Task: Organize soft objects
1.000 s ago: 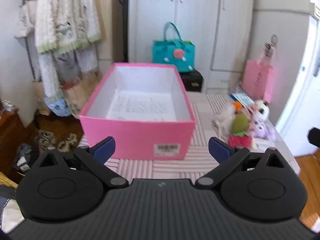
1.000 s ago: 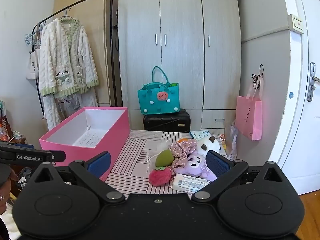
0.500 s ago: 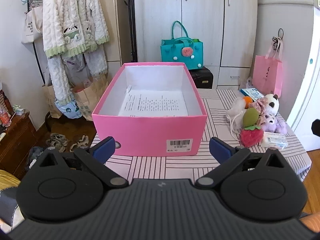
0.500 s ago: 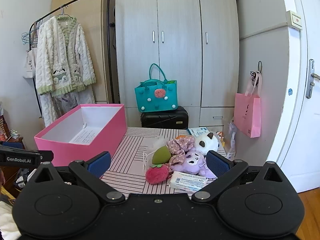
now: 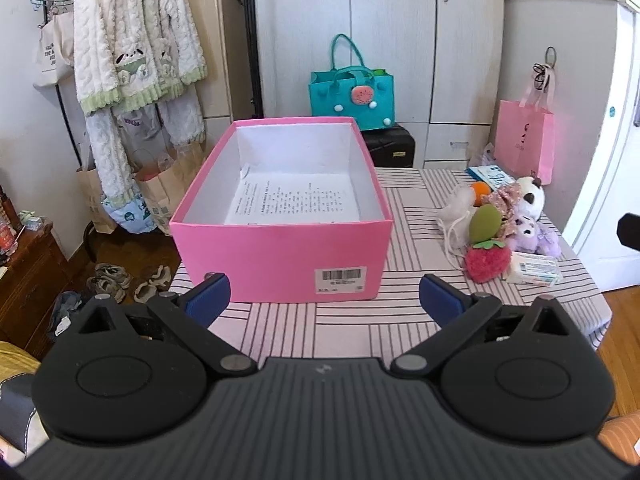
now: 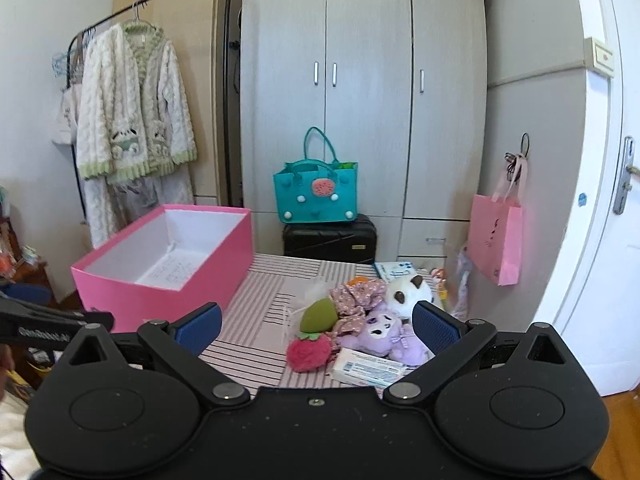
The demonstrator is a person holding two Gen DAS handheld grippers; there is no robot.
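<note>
An open pink box (image 5: 280, 256) stands on the striped table, with a printed sheet on its floor; it also shows in the right wrist view (image 6: 160, 292). A pile of soft toys lies to its right: a red plush strawberry (image 5: 486, 260) (image 6: 308, 352), a green plush (image 5: 484, 222), a purple plush (image 6: 384, 328), a white panda plush (image 6: 408, 292) and a floral scrunchie (image 6: 352, 296). My left gripper (image 5: 324, 298) is open and empty, before the box's near wall. My right gripper (image 6: 316, 324) is open and empty, just short of the toy pile.
A white tissue pack (image 6: 368, 368) lies by the toys. A teal bag (image 6: 316, 196) sits on a black case by the wardrobe. A pink paper bag (image 6: 496, 236) hangs at right. A clothes rack with a fluffy robe (image 5: 136, 40) stands left. The table's right edge (image 5: 592, 280) is near the door.
The left gripper has pulled back and risen, so the box looks farther and its floor shows more. The right gripper has shifted slightly towards the toys. Both stay open.
</note>
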